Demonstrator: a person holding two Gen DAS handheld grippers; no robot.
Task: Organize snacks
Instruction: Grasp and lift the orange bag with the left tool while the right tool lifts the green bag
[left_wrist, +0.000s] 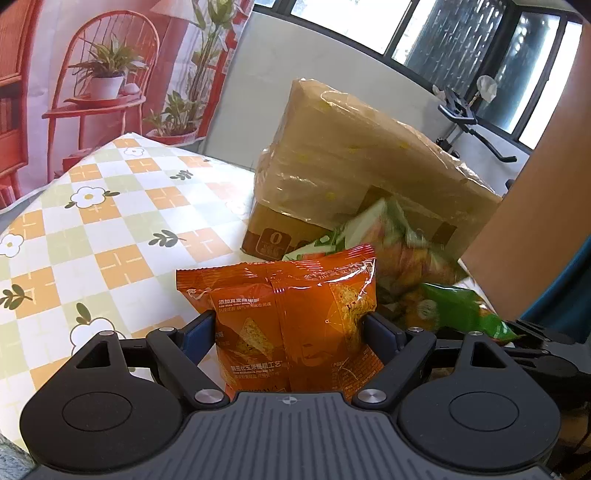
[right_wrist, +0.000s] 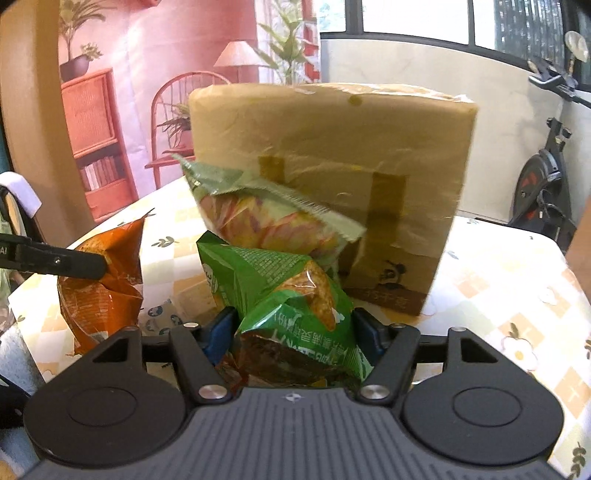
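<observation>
The left gripper (left_wrist: 290, 328) jaws hold the orange chip bag (left_wrist: 291, 317); the right gripper (right_wrist: 291, 328) jaws squeeze the green chip bag (right_wrist: 291, 295) near the brown box (right_wrist: 332, 177).

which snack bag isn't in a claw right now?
The pale green bag leaning on the cardboard box. The orange bag sits in the left claw, the bright green bag in the right.

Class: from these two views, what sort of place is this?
Probably a room in a home: a flower-patterned tablecloth, an exercise bike by large windows, and a printed backdrop of furniture and plants.
</observation>
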